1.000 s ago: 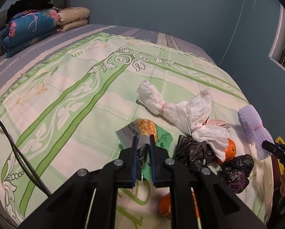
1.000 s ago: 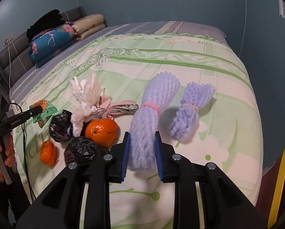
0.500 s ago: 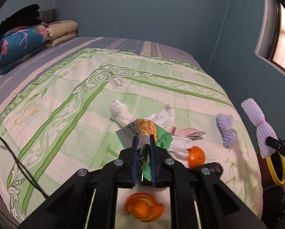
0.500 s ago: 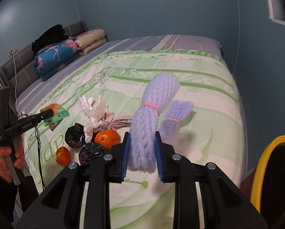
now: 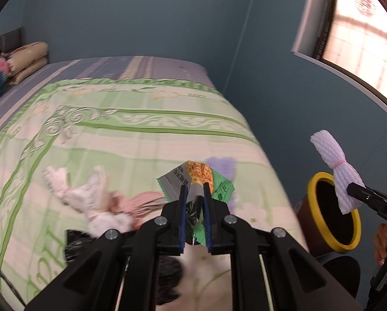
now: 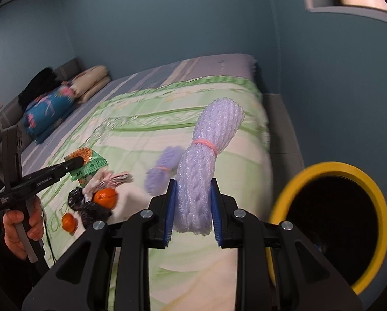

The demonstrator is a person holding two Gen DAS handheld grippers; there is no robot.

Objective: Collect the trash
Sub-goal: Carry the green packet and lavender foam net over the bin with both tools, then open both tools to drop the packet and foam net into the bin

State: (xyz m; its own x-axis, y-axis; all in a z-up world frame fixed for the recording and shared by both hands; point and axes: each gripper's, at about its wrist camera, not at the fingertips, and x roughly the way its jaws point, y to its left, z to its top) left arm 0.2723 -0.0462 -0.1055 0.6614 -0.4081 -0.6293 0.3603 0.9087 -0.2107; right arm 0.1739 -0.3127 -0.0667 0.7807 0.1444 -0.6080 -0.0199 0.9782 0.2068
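Note:
My left gripper [image 5: 194,208] is shut on a green and grey snack wrapper [image 5: 193,178], lifted above the bed; the same gripper [image 6: 75,161] and wrapper [image 6: 92,164] show at the left of the right wrist view. My right gripper [image 6: 193,207] is shut on a long purple foam net bundle [image 6: 206,160] tied with a pink band, also seen as the bundle [image 5: 333,165] at the right of the left wrist view. A yellow-rimmed bin [image 6: 330,223] stands off the bed's corner, just right of the held bundle; the bin [image 5: 330,215] sits below it.
On the green bedspread [image 5: 115,140] lie a second small purple foam net [image 6: 162,168], white and pink tied bags [image 5: 95,202], black bags [image 6: 89,207] and oranges [image 6: 105,197]. Folded bedding [image 6: 48,108] is piled at the head end. A window [image 5: 361,33] is at the right.
Both grippers have lifted with their loads and swung right toward the bed's corner. The yellow-rimmed bin has come into both views; the litter on the bed now lies farther left.

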